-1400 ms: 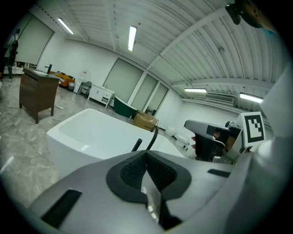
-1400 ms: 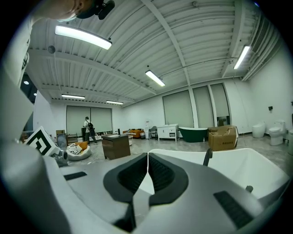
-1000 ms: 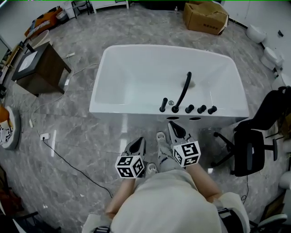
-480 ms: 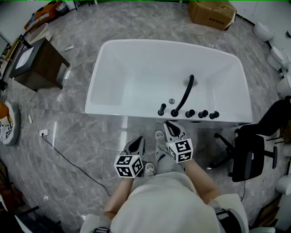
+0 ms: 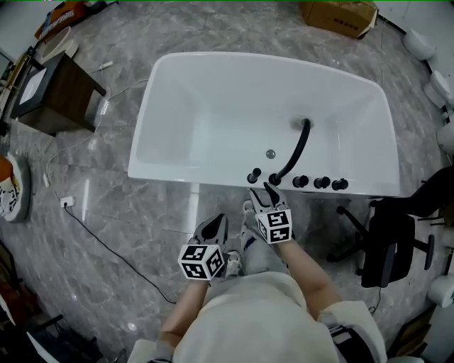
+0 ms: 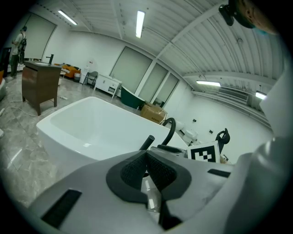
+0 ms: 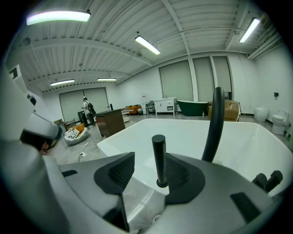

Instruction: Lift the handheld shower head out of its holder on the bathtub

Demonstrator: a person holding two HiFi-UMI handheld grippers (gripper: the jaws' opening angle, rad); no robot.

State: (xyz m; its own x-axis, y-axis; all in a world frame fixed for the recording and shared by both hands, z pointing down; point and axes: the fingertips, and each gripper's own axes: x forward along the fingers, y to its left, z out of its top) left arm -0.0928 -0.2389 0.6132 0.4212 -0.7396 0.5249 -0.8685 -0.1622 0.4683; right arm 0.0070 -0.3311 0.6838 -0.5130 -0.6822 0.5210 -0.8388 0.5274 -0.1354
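Note:
A white bathtub (image 5: 213,92) carries a row of black fittings on its near rim. The handheld shower head (image 5: 253,176) is a slim black stick standing upright in its holder, left of the curved spout (image 5: 294,152). My right gripper (image 5: 269,190) hovers just short of that rim. In the right gripper view the right gripper (image 7: 149,174) has just been opening; the shower head (image 7: 159,157) shows in the gap, just ahead of the tips, and the pads do not touch it. My left gripper (image 5: 213,227) hangs back over the floor, and its pads (image 6: 137,169) meet with nothing between them.
Three black knobs (image 5: 321,183) sit right of the spout. A black office chair (image 5: 390,241) stands at the tub's right end. A brown cabinet (image 5: 42,92) is at the far left, a cable (image 5: 106,248) runs across the marble floor, and a cardboard box (image 5: 339,14) lies beyond the tub.
The right gripper has moved forward and down toward the black fittings on the rim. The tub has drawn nearer in the head view. The left gripper has shifted only a little.

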